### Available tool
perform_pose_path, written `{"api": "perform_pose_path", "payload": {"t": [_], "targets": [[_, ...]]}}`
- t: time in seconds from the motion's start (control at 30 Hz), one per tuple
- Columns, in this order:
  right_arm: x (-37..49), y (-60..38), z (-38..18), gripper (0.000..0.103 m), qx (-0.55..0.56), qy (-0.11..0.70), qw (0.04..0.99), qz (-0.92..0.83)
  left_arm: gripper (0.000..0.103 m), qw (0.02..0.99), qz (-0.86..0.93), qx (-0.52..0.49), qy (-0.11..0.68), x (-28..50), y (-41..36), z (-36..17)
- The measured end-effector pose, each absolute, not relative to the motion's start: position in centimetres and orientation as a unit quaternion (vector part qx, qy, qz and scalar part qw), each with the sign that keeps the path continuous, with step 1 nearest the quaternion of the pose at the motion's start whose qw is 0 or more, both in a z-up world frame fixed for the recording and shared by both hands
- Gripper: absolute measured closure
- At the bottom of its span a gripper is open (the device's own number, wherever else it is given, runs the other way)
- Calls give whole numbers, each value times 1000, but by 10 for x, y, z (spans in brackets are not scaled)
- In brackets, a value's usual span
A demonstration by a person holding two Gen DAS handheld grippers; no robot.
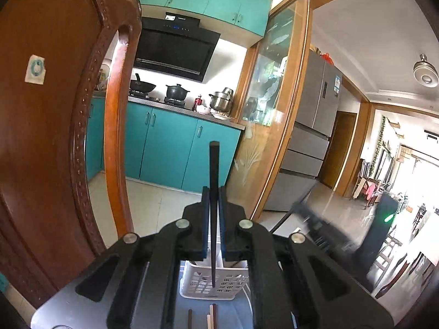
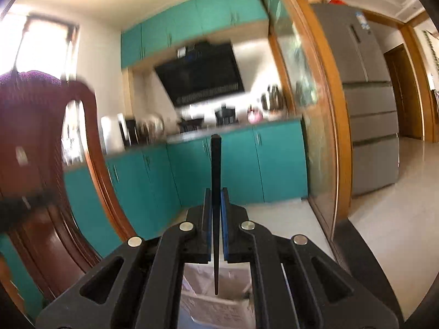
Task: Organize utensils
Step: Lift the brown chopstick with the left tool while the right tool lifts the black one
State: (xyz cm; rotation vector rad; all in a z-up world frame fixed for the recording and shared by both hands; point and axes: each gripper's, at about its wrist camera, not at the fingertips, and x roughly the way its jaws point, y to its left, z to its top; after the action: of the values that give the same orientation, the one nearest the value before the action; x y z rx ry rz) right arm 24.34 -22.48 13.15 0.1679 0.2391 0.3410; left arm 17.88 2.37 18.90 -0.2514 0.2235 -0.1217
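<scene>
In the left wrist view my left gripper [image 1: 214,192] is shut on a dark chopstick [image 1: 213,172] that stands upright between the blue pads, its thin end hanging over a white perforated utensil basket [image 1: 201,279] below. More chopsticks [image 1: 212,314] lie on the table in front of the basket. In the right wrist view my right gripper [image 2: 216,193] is shut on another dark chopstick [image 2: 216,170], also upright, its tip above the white basket [image 2: 200,305], which looks blurred there. The other gripper shows as a dark blur [image 1: 323,219] at the right of the left wrist view.
A carved wooden chair back [image 1: 55,109] rises close on the left and appears again as a chair back [image 2: 41,164] in the right wrist view. Beyond are teal kitchen cabinets [image 1: 170,148], a stove with pots, a wood-framed glass door [image 1: 274,96] and a grey fridge [image 2: 367,109].
</scene>
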Motion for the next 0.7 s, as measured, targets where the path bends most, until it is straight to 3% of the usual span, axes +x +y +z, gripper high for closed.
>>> {"api": "perform_pose_path", "payload": {"t": [0.17,0.23,0.33,0.53,0.7], "targets": [[262,-208,110,94,42,170,970,170,96,985,-61,-118,110,195,20,194],[259,-207,109,75,43,173,969,172,96,987,-56,-108,103,203,14,197],[250,-214,115,60,56,153,971,177,96,989,-49,-106,93,214,9,200],[221,-240,142,57,107,88,967,215,96,989,-11,-118,86,243,11,188],[216,-250,145,57,105,105,942,300,96,983,9,-110,144,282,3,150]]}}
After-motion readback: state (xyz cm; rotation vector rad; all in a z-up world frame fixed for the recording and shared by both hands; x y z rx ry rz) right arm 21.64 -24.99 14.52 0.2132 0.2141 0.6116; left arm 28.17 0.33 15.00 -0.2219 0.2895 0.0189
